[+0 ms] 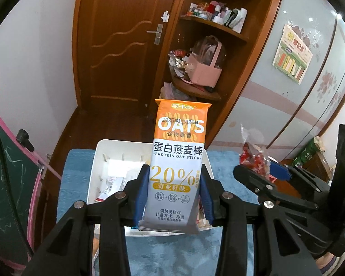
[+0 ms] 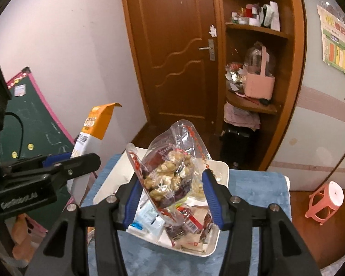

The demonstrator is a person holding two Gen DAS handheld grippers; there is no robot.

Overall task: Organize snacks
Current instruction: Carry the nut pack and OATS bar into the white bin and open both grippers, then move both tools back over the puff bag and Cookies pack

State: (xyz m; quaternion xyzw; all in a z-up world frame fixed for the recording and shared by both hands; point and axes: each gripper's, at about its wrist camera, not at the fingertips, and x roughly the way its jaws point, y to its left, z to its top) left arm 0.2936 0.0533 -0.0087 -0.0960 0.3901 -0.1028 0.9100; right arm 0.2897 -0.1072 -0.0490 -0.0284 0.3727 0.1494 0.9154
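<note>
The left gripper [image 1: 174, 194] is clamped on a protein oat stick packet [image 1: 180, 161], blue pads pressing its two long sides near the lower end. The packet stands upright, long axis running away from the gripper, orange end uppermost and printed face toward the camera, raised above the white tray [image 1: 99, 151].

The right gripper [image 2: 171, 194] has a clear bag of nut snacks [image 2: 170, 168] between its pads; the left pad touches the bag, but whether the right pad presses it I cannot tell. The bag's long axis tilts up and to the right, sealed corner pointing upward, above the tray [image 2: 223, 166] of loose wrapped snacks.

The tray sits on a blue mat [image 2: 260, 191], with bare mat showing on its right and in front. The two grippers hang side by side, near each other.
</note>
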